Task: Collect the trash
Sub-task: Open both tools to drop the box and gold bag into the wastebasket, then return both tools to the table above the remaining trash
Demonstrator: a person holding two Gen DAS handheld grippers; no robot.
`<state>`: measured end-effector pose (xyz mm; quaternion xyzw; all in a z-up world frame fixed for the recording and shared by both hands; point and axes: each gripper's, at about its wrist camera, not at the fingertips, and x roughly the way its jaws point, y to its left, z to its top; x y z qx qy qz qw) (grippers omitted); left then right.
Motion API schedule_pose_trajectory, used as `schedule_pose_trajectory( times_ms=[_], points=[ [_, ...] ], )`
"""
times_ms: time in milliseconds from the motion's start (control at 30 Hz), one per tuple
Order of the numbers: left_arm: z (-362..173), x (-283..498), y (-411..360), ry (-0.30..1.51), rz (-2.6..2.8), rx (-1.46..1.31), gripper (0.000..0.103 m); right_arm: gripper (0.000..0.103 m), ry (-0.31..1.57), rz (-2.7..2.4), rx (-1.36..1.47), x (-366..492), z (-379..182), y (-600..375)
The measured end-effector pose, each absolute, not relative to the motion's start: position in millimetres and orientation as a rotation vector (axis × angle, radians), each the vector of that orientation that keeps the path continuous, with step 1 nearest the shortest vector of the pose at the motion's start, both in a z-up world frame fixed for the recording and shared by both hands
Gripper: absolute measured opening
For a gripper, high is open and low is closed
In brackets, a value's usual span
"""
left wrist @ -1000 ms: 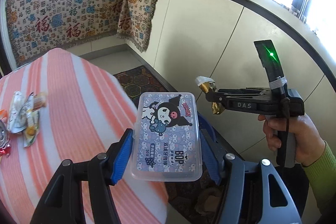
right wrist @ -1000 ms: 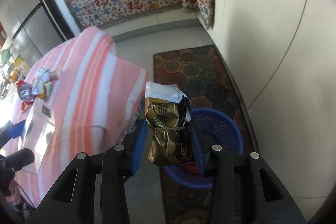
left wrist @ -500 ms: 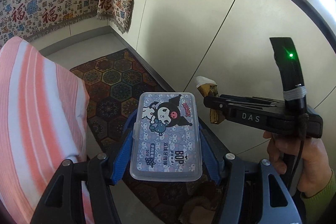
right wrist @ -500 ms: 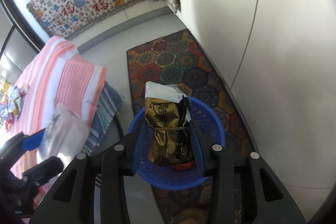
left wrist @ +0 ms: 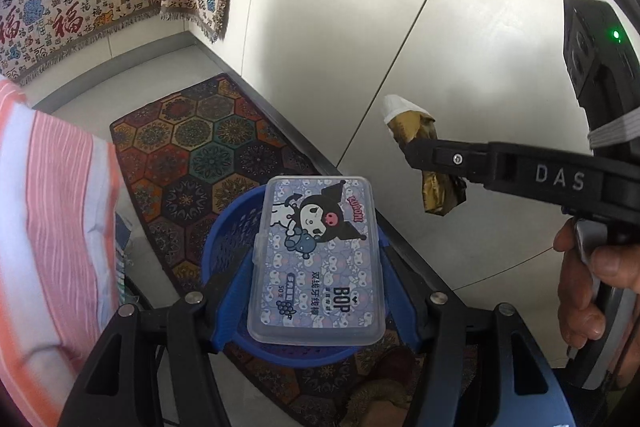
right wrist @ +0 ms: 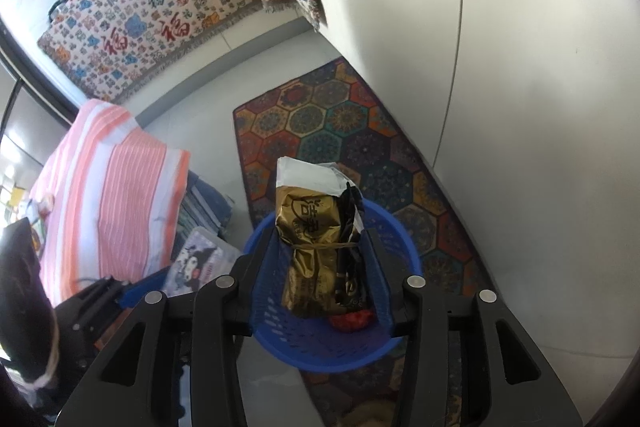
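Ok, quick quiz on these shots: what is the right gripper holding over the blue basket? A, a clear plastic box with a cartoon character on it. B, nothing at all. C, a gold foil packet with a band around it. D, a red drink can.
C: the right gripper is shut on the gold foil packet, banded at its middle, above the blue basket; the cartoon box sits in the left gripper.

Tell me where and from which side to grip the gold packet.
Grip the gold packet at its waist, where a band cinches it, from its lower end, with a finger on each flat face. The right gripper holds it this way above the blue basket.
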<state>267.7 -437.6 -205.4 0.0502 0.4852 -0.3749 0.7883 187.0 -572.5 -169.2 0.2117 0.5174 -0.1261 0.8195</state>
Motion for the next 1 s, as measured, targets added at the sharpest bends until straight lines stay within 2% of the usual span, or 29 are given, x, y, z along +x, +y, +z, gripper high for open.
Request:
schedule_pose_trajectory(
  times_ms=[100, 267, 500, 767, 1000],
  points=[
    [-215.6, 270.0, -446.7, 1.049, -0.821, 0.132, 0.071, 0.058, 1.086, -0.275, 0.454, 185.5, -167.4, -574.7],
    [-220.6, 273.9, -456.2, 1.044, -0.794, 0.15, 0.072, 0.059, 1.056, -0.295, 0.452, 183.1, -159.9, -577.1],
    [-186.5, 256.0, -424.5, 1.005, -0.785, 0.087, 0.072, 0.069, 1.019, -0.307, 0.371, 187.8, -147.0, -564.9],
    [-136.2, 202.0, -328.5, 0.91, -0.736, 0.085, 0.072, 0.076, 0.97, -0.24, 0.167, 199.6, -130.9, -504.0],
    [-127.8, 174.9, -211.6, 0.861, -0.536, 0.096, 0.072, 0.077, 0.918, -0.022, -0.026, 203.4, -122.3, -389.1]
  ],
)
